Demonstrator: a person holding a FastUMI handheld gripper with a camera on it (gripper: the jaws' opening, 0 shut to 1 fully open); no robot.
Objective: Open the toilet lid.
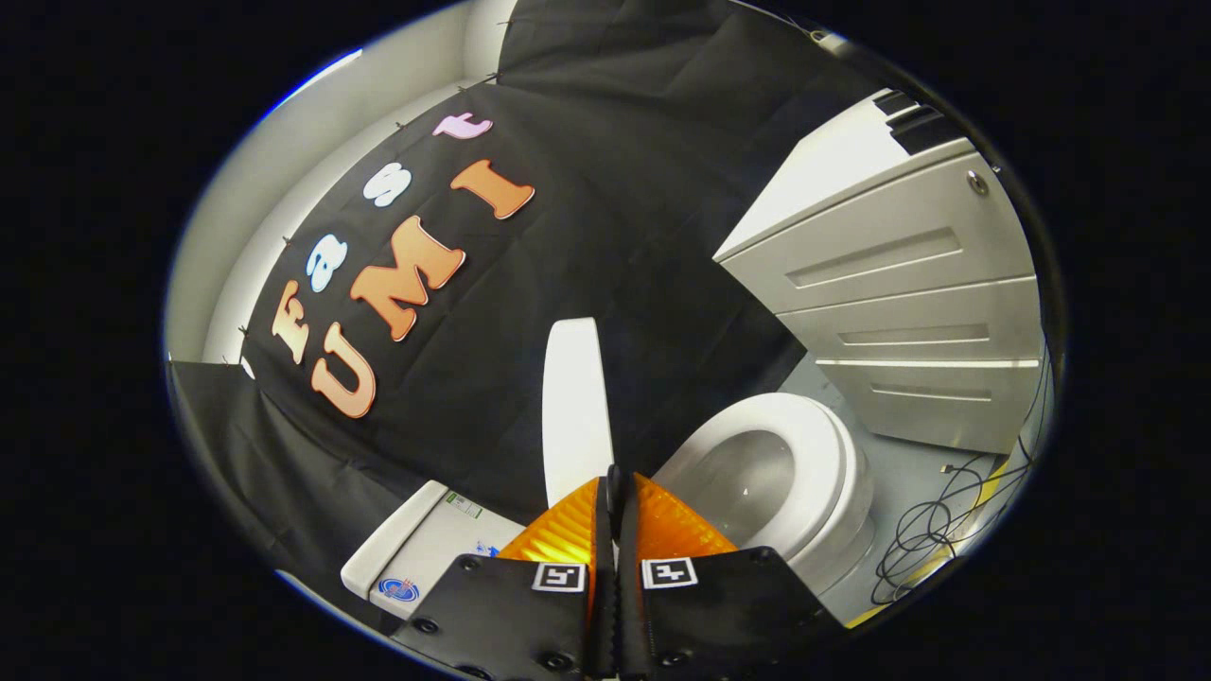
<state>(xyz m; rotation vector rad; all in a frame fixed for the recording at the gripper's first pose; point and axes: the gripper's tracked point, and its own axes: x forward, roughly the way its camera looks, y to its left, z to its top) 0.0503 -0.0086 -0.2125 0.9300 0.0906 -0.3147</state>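
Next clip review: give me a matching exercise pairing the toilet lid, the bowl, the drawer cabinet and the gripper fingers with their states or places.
Things:
1. toilet lid
2. toilet bowl
3. drawer cabinet
4. gripper fingers

States or places:
A. closed together, nothing between them
B. raised upright, just ahead of the fingertips
C. beyond the bowl, drawers shut
D. uncovered, beside the raised lid

Pairs: 1-B, 2-D, 3-C, 4-A

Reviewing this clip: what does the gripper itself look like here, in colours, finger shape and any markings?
The gripper has two orange, ribbed, wedge-shaped fingers tapering to dark tips. They sit on black plates fastened with round screws. Each plate carries a small square black-and-white marker near the finger base. Toothed black edges line the seam between the plates. No cable shows on it.
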